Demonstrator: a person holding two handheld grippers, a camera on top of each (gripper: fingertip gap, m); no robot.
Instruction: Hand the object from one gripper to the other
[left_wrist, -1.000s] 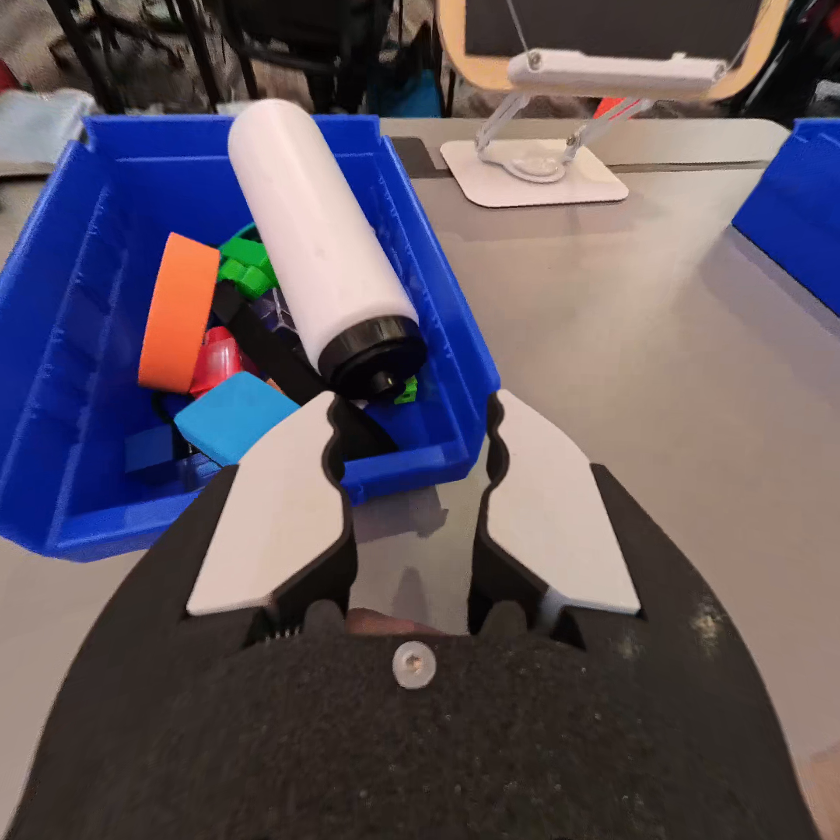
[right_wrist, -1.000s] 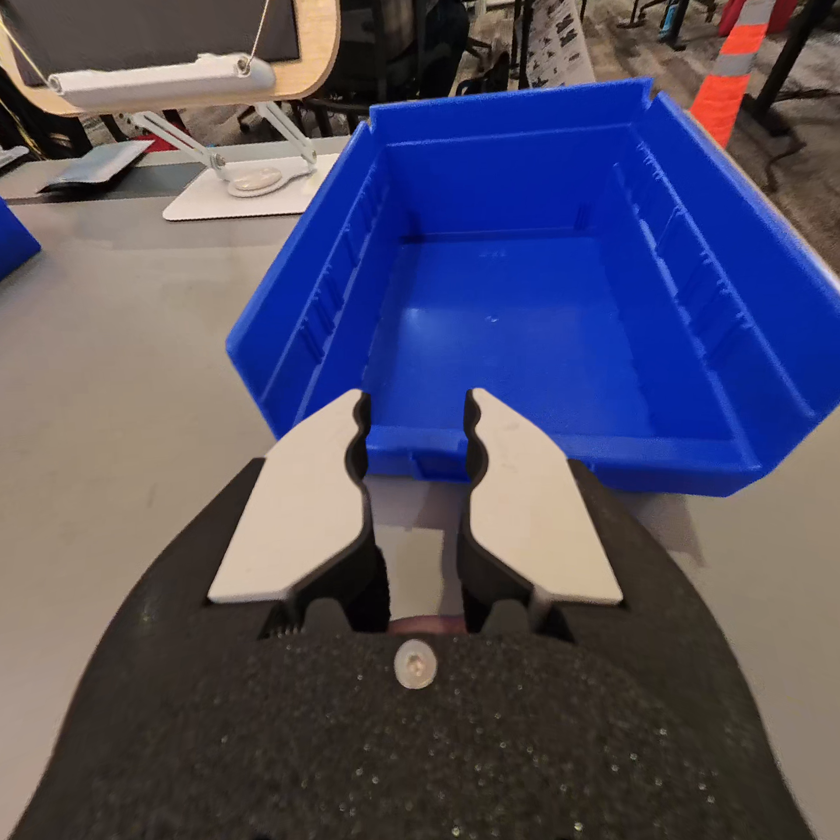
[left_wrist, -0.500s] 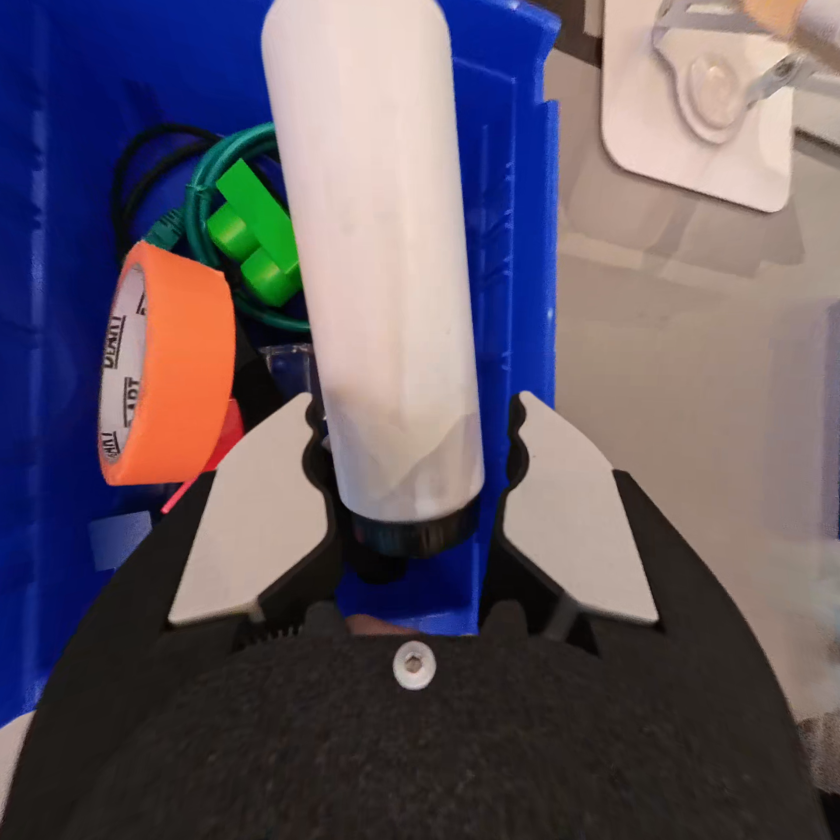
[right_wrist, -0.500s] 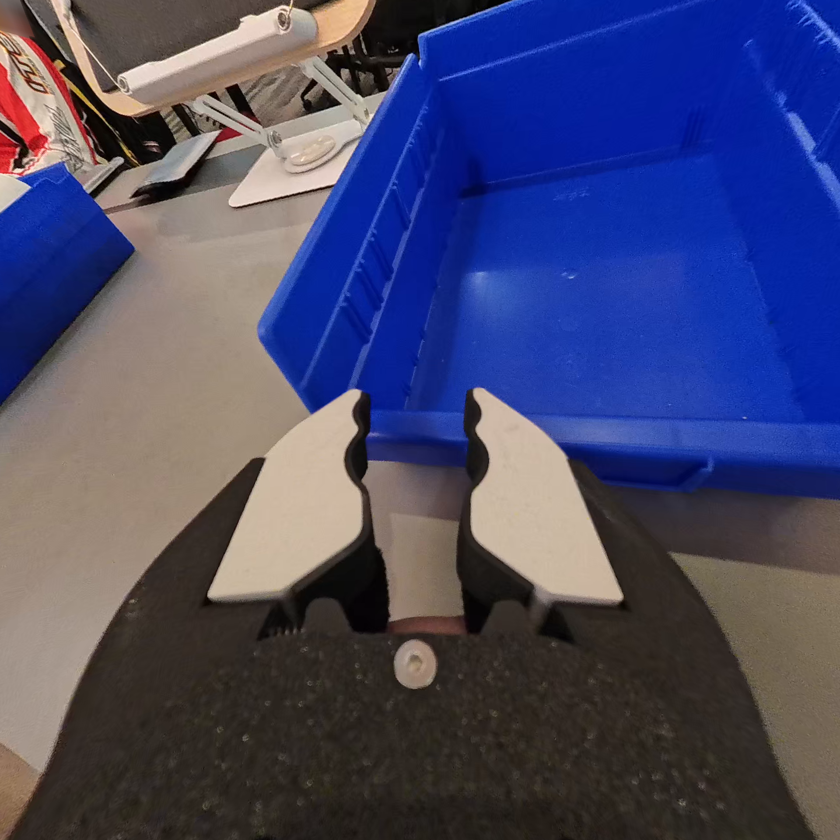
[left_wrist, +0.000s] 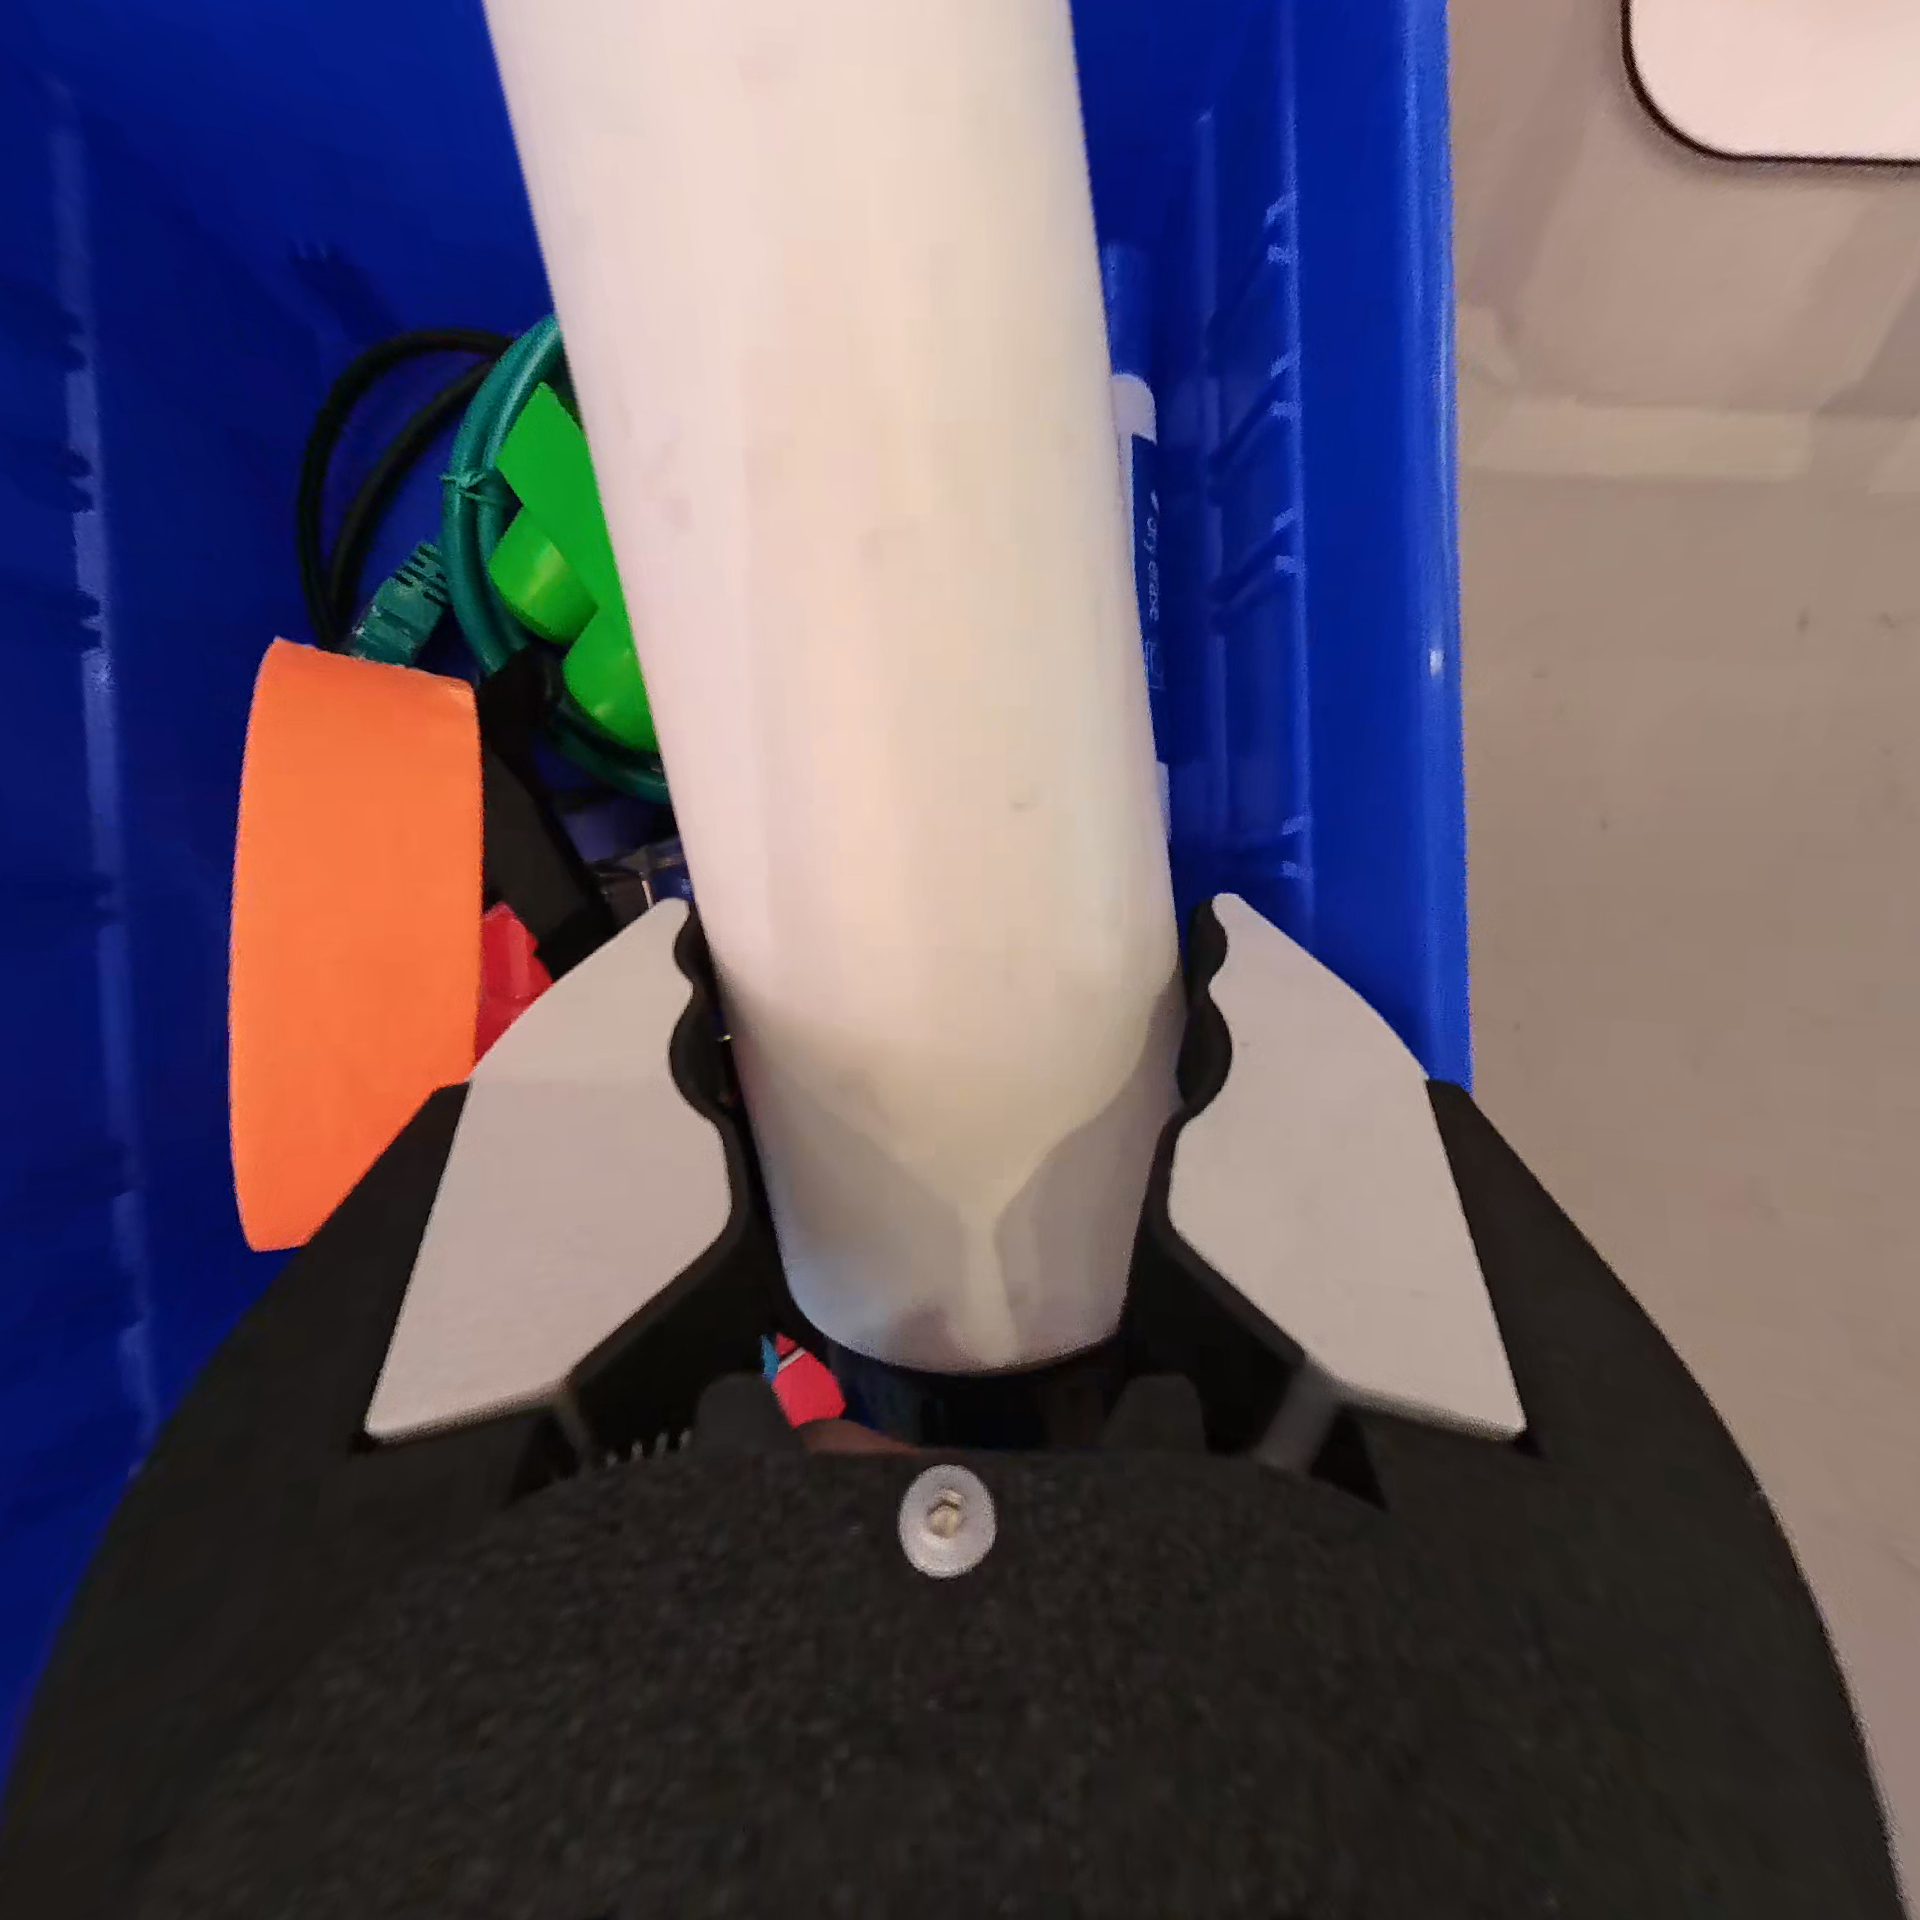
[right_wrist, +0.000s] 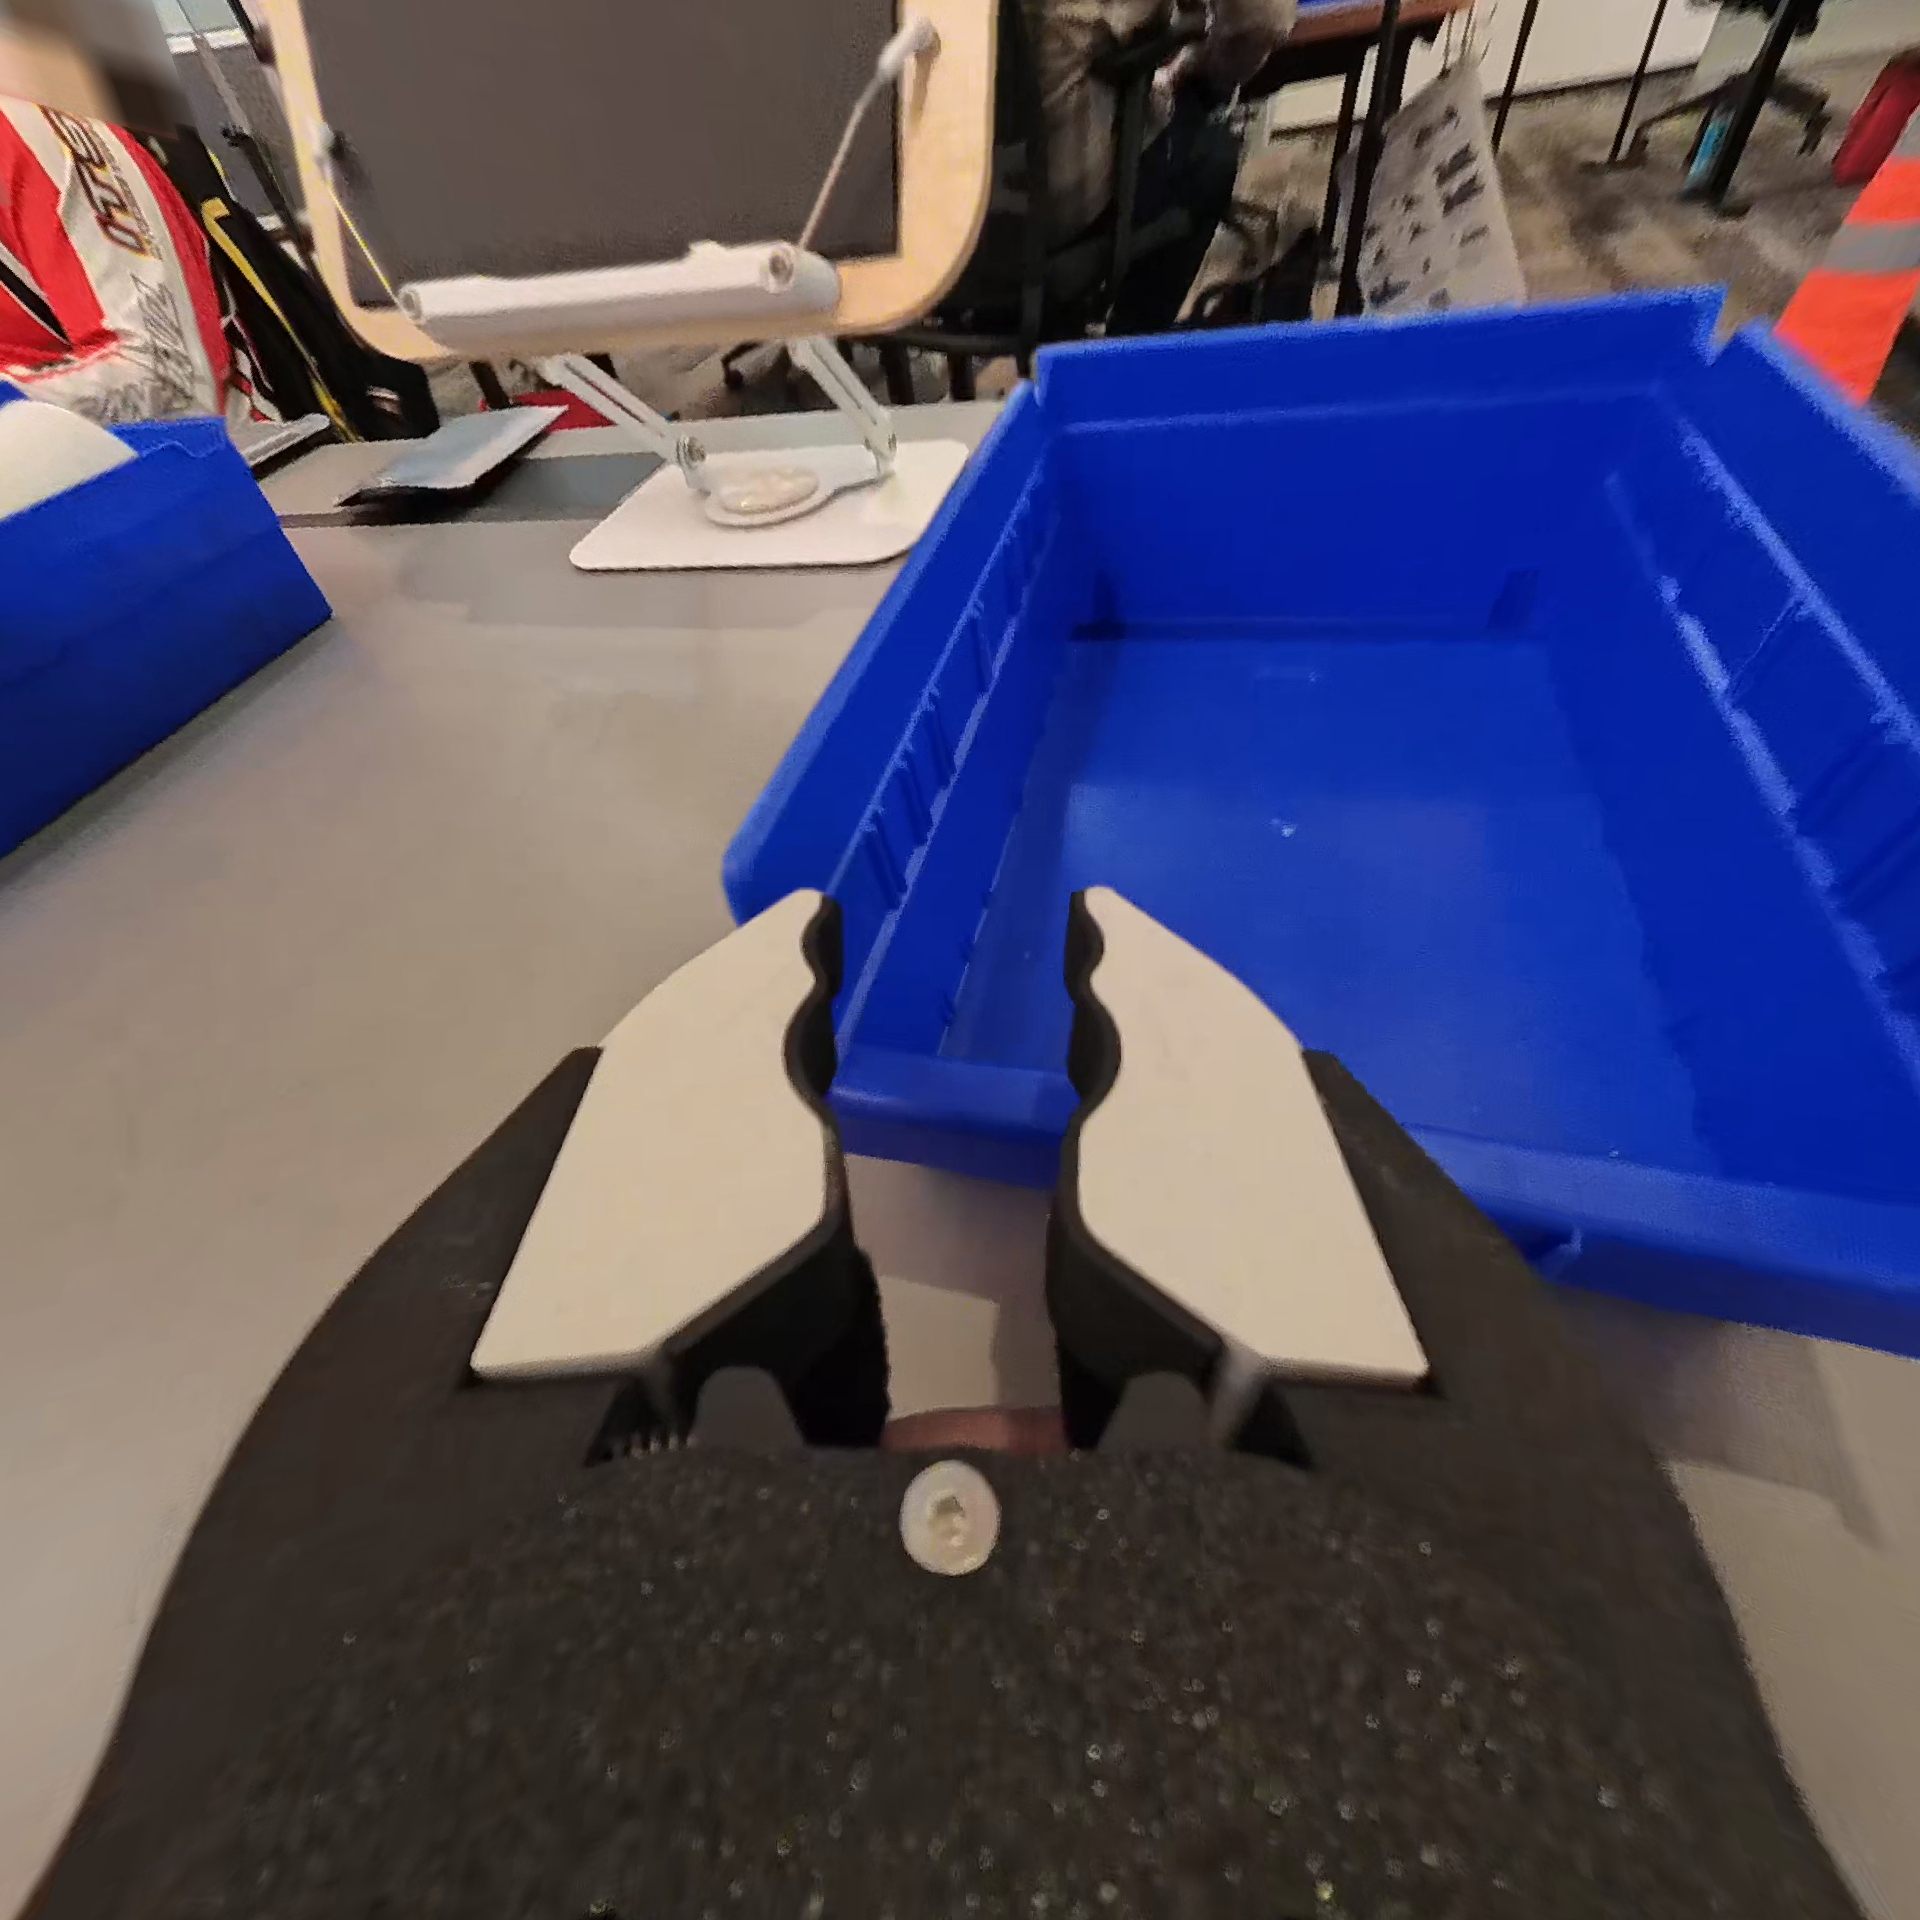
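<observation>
In the left wrist view, the left claw (left_wrist: 940, 1039) is straddling the lower end of a white bottle (left_wrist: 862, 644), its jaws spread to either side of the body and lying right against it; whether they are already pressing is not something I can tell, so the grip is uncertain. The bottle is lying lengthwise in a blue bin (left_wrist: 1351, 520), along the bin's right wall, resting over clutter: an orange tape roll (left_wrist: 353, 935) near the left, a green cable (left_wrist: 488, 582) and a bright green plastic piece (left_wrist: 551, 582) behind it. The bottle is looking rigid and smooth-walled, likely slippery and possibly heavy if filled, so taking it across the round body near the cap end, with the scalloped pads centred, seems the soundest hold. In the right wrist view, the right claw (right_wrist: 951, 997) is hanging empty with its jaws parted, pointing at the near left corner of a second blue bin (right_wrist: 1351, 416) that is holding nothing. A white stand (right_wrist: 769, 499) is sitting toward the far edge of the grey counter (right_wrist: 416, 831), and the first bin's corner is showing at the left edge.
</observation>
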